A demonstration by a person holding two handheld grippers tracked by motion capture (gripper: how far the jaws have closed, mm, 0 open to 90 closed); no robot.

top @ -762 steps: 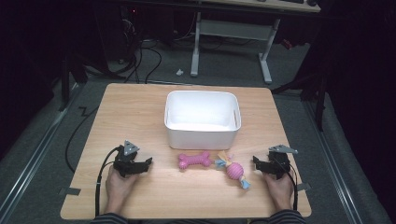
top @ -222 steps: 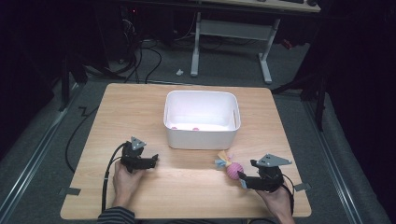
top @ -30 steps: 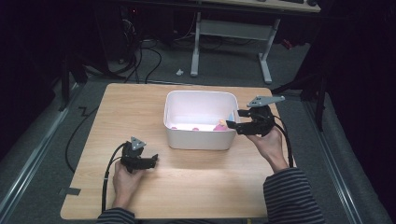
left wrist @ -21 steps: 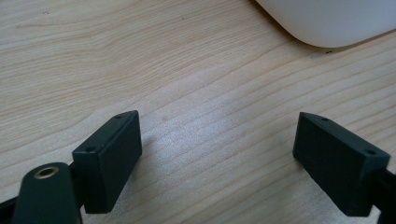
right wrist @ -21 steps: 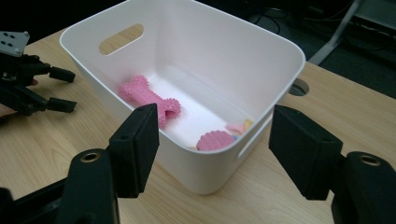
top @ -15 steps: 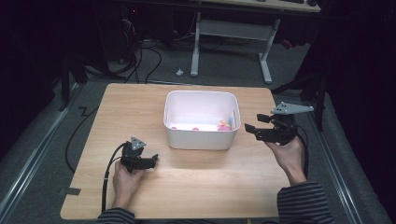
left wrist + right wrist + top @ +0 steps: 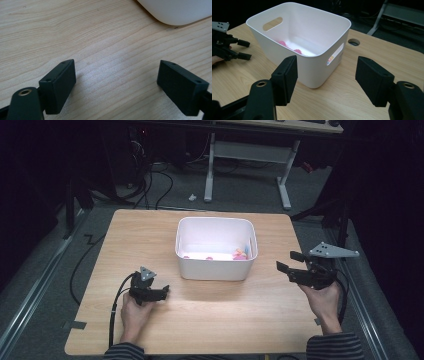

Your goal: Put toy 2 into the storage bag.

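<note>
Two hand-held grippers at a wooden table (image 7: 210,320), with a white bin (image 7: 216,270) standing near its middle. The work in hand is the loading of small toys into this bin: pink toys (image 7: 210,257) lie on its floor, and a pink-and-orange toy (image 7: 242,253) rests against its right-hand inner wall, partly visible through the handle slot in the right gripper view. The right gripper (image 7: 286,261) is held just beside the bin's right wall, off the tabletop, its jaws apart with nothing between them; they have just been closing. The left gripper (image 7: 164,292) rests low near the bin's front left corner, jaws wide and empty over bare wood. Judged from their look, the toys are light and probably rubbery — soft enough to yield under the pads, and unlikely to break if dropped; the knobbly surface should resist slipping. A narrow middle section, where one exists, seems the best place to take hold, though the toys' shapes are too hidden to say for certain. The bin itself appears to be thin, stiff plastic, light enough to slide if knocked; its rim or handle slots would offer a grip. Its tall walls stand in the way of any sideways reach, so access is from above. Beyond the table stand desk legs (image 7: 285,185) and loose cables (image 7: 150,185).
</note>
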